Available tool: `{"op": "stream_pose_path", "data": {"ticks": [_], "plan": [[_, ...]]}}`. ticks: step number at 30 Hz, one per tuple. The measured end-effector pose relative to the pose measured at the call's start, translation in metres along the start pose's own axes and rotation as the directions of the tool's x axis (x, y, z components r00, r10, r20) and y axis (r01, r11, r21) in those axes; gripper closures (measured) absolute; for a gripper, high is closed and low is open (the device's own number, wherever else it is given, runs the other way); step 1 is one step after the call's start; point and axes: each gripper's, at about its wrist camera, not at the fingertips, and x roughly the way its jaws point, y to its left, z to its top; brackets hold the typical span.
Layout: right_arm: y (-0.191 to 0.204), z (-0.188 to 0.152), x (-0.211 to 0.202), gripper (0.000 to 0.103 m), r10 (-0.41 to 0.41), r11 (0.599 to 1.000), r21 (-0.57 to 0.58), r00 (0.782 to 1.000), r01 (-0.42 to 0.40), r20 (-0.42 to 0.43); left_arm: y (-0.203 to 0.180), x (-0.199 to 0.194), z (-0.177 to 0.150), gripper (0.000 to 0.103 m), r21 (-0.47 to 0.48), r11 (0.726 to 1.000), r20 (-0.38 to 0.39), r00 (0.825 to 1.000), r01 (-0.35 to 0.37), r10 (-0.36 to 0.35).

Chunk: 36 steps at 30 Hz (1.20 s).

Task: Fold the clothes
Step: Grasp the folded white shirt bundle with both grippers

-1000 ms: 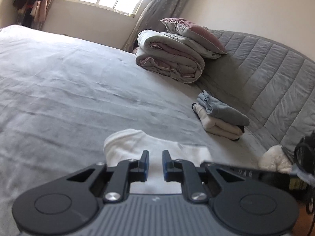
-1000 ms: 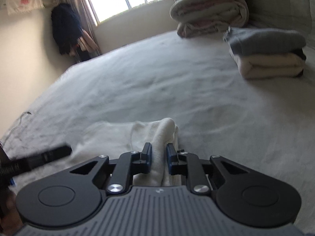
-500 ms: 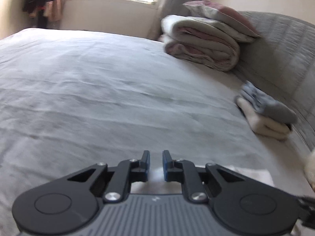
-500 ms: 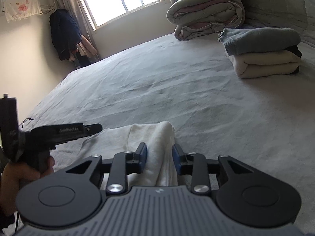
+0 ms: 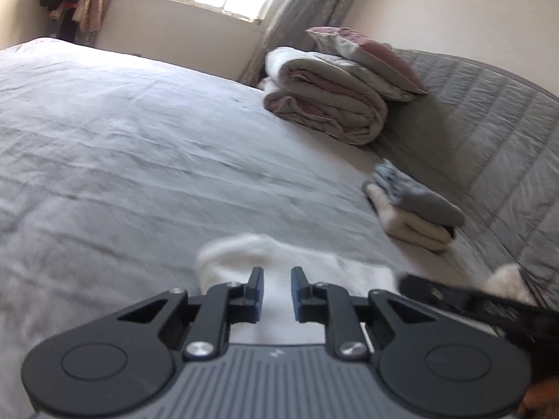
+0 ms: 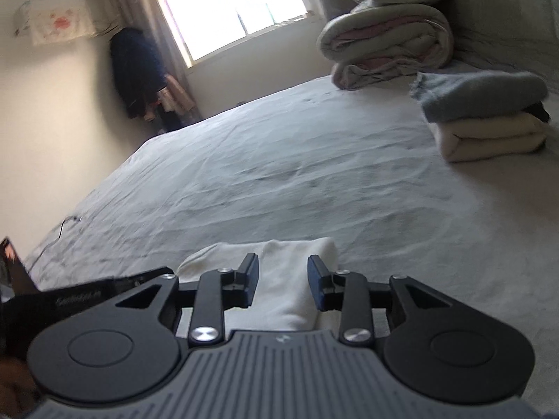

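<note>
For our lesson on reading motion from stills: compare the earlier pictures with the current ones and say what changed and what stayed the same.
The right gripper was closed on the white garment a second ago; its jaws have since spread and let the fold go. The left gripper kept its narrow gap and its view swung away, then back over the garment. The folded stack, rolled duvet and bed stayed put.

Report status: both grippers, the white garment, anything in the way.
Left gripper open over white garment. Right gripper open, jaws astride its folded edge. Garment flat on bed. Folded stack well clear.
</note>
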Motion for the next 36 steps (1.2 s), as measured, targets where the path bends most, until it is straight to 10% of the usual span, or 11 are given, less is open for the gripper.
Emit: {"op": "stream_pose_path", "data": {"ticks": [16, 21, 28, 36], "plan": [[-0.024, -0.019, -0.028, 0.066, 0.007, 0.998, -0.065, 0.997, -0.012, -0.073, -0.038, -0.049, -0.050, 0.085, 0.314, 0.947, -0.109, 0.993, 0.071, -0.039], [-0.034, -0.018, -0.039, 0.063, -0.007, 0.999, -0.040, 0.996, 0.003, -0.083, -0.035, -0.058, -0.044, 0.067, 0.356, 0.931, -0.165, 0.986, 0.077, -0.019], [-0.049, -0.015, -0.047, 0.042, 0.022, 0.998, 0.061, 0.997, -0.017, -0.079, -0.027, -0.054, -0.018, 0.043, 0.261, 0.962, -0.178, 0.984, 0.076, -0.030], [-0.076, -0.013, -0.041, 0.036, 0.141, 0.935, 0.337, 0.988, -0.111, -0.066, 0.009, -0.027, -0.010, 0.039, 0.032, 0.997, -0.216, 0.975, 0.070, -0.061]]}}
